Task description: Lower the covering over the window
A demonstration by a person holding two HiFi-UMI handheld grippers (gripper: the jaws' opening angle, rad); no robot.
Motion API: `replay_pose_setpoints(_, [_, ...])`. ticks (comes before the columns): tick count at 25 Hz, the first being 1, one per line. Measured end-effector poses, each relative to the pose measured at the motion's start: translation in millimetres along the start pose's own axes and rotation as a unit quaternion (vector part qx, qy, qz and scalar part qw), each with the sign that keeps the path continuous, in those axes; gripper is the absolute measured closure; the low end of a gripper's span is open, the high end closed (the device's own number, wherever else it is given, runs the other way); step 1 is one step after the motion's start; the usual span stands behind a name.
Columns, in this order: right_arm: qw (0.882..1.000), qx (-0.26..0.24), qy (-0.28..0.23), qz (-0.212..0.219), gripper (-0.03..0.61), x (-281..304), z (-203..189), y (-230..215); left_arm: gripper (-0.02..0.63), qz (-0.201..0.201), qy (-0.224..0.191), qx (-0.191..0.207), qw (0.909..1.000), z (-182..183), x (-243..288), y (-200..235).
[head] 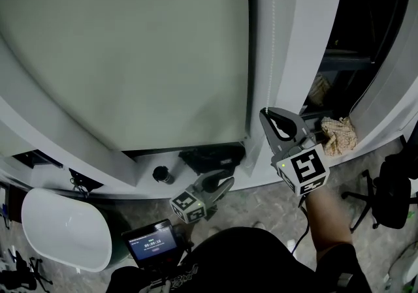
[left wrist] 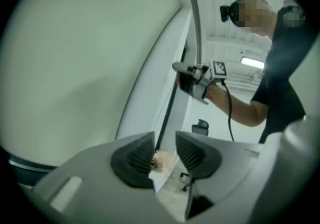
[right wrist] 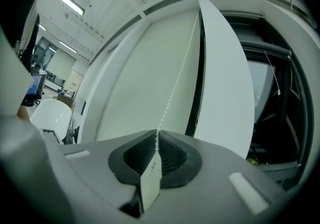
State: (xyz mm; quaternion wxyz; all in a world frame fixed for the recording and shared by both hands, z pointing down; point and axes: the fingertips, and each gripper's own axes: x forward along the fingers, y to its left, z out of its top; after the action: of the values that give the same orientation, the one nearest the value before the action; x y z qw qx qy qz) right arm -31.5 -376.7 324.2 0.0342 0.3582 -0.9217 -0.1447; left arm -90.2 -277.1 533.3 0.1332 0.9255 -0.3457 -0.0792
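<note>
The pale roller blind (head: 130,50) fills the left pane, its bottom edge just above the sill (head: 98,158). A small black cylinder (head: 161,174) stands on the sill below it. The left gripper (head: 225,184) sits low at the sill's front edge, jaws narrowly apart with nothing between them. The bead chain (head: 272,24) runs down the frame at the blind's right edge, and the right gripper (head: 274,122) has it pinched tight between closed jaws. At the sill's right end lies a crumpled cloth (head: 339,134).
</note>
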Motion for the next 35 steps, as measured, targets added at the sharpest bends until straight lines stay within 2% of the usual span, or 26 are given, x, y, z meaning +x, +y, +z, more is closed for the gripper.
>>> replay_pose_setpoints(2, [0.999,0.022,0.035,0.002,0.563,0.1,-35.2,2.4,0.446,0.017,-0.028,0.009,0.9994,22.9,-14.5,5.5])
replay_pose_setpoints(4, [0.997,0.038,0.069,0.010,0.563,-0.8,-72.5,10.6,0.445,0.034,-0.048,0.009,0.9982,48.6,-23.8,8.4])
replay_pose_setpoints(6, [0.993,0.058,0.102,0.022,0.563,-3.4,-109.1,24.9,0.445,0.036,-0.068,0.010,0.9970,74.0,-24.5,5.6])
replay_pose_setpoints(9, [0.986,0.086,0.137,0.040,0.563,-8.1,-145.4,53.0,0.448,0.013,-0.087,0.032,0.9956,105.8,-13.0,-7.6])
replay_pose_setpoints(15, [0.982,0.101,0.147,0.055,0.565,-16.1,-173.5,97.8,0.463,-0.033,-0.107,0.089,0.9897,158.6,23.4,-37.5])
replay_pose_setpoints(20, [0.972,0.118,0.191,0.075,0.565,-32.4,-214.2,132.0,0.460,-0.062,-0.116,0.132,0.9825,189.9,56.6,-61.7])
replay_pose_setpoints(26, [0.949,0.138,0.263,0.108,0.563,-64.6,-265.6,169.7,0.460,-0.079,-0.129,0.138,0.9787,210.6,87.1,-75.1])
replay_pose_setpoints(31, [0.934,0.129,0.304,0.134,0.563,-87.6,-294.3,195.2,0.463,-0.099,-0.155,0.109,0.9768,241.2,98.4,-79.9])
replay_pose_setpoints(32, [0.933,0.128,0.308,0.138,0.563,-90.3,-296.8,197.9,0.467,-0.103,-0.151,0.111,0.9768,242.9,101.3,-81.9])
replay_pose_setpoints(33, [0.931,0.131,0.311,0.140,0.563,-92.4,-297.9,200.1,0.502,-0.107,-0.146,0.116,0.9767,243.0,103.7,-84.6])
replay_pose_setpoints(34, [0.930,0.135,0.312,0.141,0.563,-93.7,-297.9,201.2,0.586,-0.110,-0.142,0.119,0.9766,242.5,105.2,-87.2])
replay_pose_setpoints(35, [0.929,0.137,0.313,0.141,0.563,-94.3,-297.8,201.0,0.618,-0.110,-0.139,0.120,0.9768,241.8,106.0,-88.9])
